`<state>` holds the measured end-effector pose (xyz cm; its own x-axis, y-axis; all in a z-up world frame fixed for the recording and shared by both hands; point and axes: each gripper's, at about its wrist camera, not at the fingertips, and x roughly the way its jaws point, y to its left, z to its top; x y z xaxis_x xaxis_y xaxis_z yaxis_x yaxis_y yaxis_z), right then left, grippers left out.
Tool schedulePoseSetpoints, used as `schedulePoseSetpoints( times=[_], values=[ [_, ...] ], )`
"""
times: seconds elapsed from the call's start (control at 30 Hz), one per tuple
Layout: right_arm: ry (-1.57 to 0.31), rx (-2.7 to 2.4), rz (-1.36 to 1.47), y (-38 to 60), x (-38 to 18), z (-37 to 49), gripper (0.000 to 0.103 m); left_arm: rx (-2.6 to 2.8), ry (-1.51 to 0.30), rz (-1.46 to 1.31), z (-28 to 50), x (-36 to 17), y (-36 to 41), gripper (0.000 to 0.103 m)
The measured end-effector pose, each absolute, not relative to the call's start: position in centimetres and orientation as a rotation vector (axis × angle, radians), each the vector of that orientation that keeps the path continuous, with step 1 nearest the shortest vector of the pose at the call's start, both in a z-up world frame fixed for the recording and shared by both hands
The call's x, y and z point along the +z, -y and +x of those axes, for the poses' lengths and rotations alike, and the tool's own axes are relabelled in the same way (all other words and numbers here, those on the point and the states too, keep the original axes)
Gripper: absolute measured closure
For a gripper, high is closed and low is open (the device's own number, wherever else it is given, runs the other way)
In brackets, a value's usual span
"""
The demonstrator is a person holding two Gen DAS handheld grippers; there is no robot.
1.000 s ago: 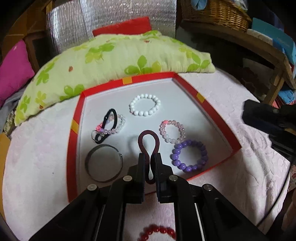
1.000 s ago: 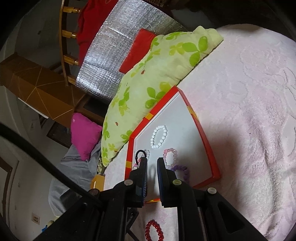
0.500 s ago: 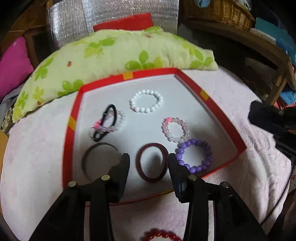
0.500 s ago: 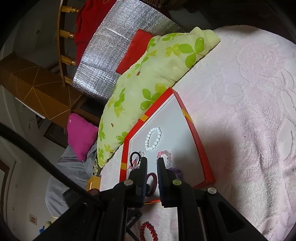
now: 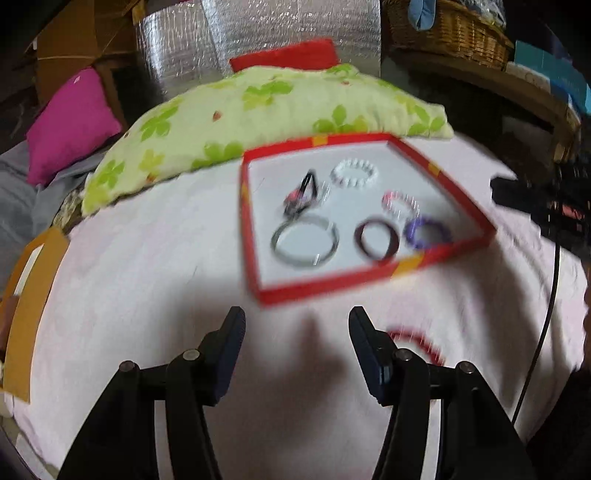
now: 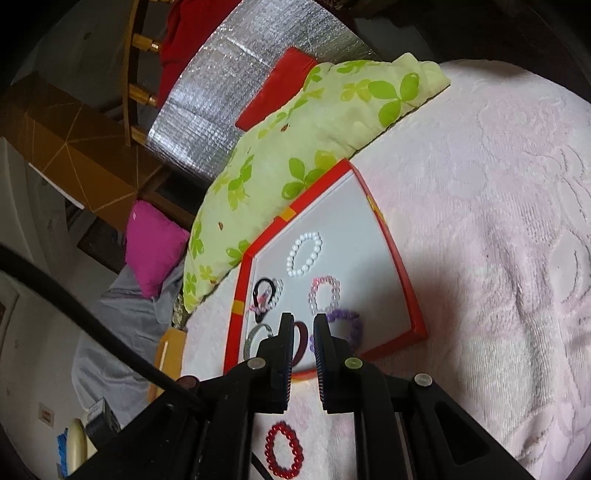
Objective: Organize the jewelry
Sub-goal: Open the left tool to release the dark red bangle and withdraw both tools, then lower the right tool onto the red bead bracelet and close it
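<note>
A red-rimmed tray (image 5: 369, 276) with a white floor lies on the pink blanket. In it are a dark maroon bangle (image 5: 357, 240), a silver bangle (image 5: 275, 243), purple beads (image 5: 410, 232), pink beads (image 5: 388, 195), white beads (image 5: 338, 173) and a black hair tie (image 5: 308, 184). My left gripper (image 5: 295, 325) hangs before the tray's near rim, its jaws opening with nothing between them. A red bead bracelet (image 5: 417, 338) lies on the blanket by its right finger. My right gripper (image 6: 303, 321) is shut and empty, over the tray's near edge (image 6: 391, 347); the red bracelet (image 6: 269, 446) lies under it.
A green-leaf pillow (image 5: 258, 110) lies along the tray's far side, with a magenta cushion (image 5: 70, 122) to its left. A wicker basket (image 5: 450, 29) sits on a shelf at the back right. A black cable (image 5: 550, 295) hangs at the right. An orange box edge (image 5: 33, 295) borders the blanket's left.
My left gripper let go of the maroon bangle, which now lies flat in the tray, opened wide and drew back out of the tray. The right gripper stayed shut and nearly still.
</note>
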<state>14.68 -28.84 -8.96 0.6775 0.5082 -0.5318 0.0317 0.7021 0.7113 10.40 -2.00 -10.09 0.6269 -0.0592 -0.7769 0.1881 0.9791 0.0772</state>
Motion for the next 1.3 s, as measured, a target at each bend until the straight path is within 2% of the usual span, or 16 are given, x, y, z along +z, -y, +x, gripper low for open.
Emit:
schedulePoseSetpoints(
  times=[0.33,0.43,0.63,1.0,1.07,1.13,1.23,1.3],
  values=[
    [-0.908,0.337,0.62,24.7,-10.3,11.9,0.089,-0.11,-0.871,0.161,6.6,-9.6,-0.1,0.044],
    [-0.972,0.366,0.6,23.3,-11.5,10.7,0.079,-0.107,-0.856,0.155,6.1,-9.1,-0.5,0.043],
    [-1.056,0.395,0.464,19.8,-13.4,9.1,0.078,-0.091,-0.84,0.14,6.1,-9.3,-1.4,0.043],
    [-0.996,0.336,0.172,15.6,-13.7,8.1,0.078,-0.046,-0.853,0.115,6.7,-10.5,-3.2,0.043],
    [-0.965,0.314,0.08,14.7,-13.6,7.7,0.08,-0.046,-0.855,0.115,6.8,-10.6,-3.2,0.043],
    [-0.925,0.289,-0.036,13.4,-13.5,7.1,0.087,-0.046,-0.856,0.12,6.9,-10.8,-3.1,0.043],
    [-0.885,0.275,-0.096,12.8,-13.3,6.5,0.093,-0.051,-0.859,0.113,6.9,-11.0,-3.2,0.043],
    [-0.874,0.269,-0.098,13.0,-13.1,6.6,0.093,-0.058,-0.861,0.1,7.0,-11.2,-3.3,0.043]
  ],
)
